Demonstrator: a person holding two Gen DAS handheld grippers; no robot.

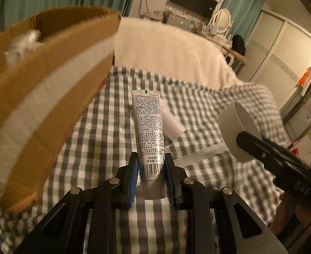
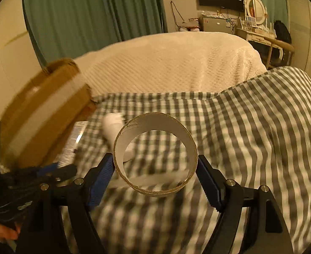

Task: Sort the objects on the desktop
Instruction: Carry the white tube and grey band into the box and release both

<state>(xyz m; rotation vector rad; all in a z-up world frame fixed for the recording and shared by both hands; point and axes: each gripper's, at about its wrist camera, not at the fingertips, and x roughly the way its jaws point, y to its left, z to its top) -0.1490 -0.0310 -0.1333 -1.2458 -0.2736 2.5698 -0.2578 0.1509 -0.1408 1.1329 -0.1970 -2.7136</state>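
Cardboard forms both the box (image 1: 49, 97) at far left and the ring (image 2: 155, 154) we carry in the right gripper (image 2: 155, 167). The ring sits crosswise between the blue pads (image 2: 100, 182), which press its outer wall on both sides; it hangs clear of the checked cloth (image 2: 250, 137). In the left wrist view the left gripper (image 1: 151, 169) is clenched on the lower end of a printed tube (image 1: 149, 131), whose crimped end points away toward the far side, also lifted off the cloth.

The step in hand, as we judge it, is carrying both items to the box. To do it well we keep the squeeze on the ring light, since a thin hoop would likely buckle under more pressure. We bring the tube over the box rim before letting go, as a tube gripped low may swing. The two grippers are near each other, so we stagger them at the opening. A white object (image 1: 172, 124) and a pale strip (image 1: 202, 154) lie on the cloth beneath, blurred; something silvery (image 1: 26, 42) already lies in the box.
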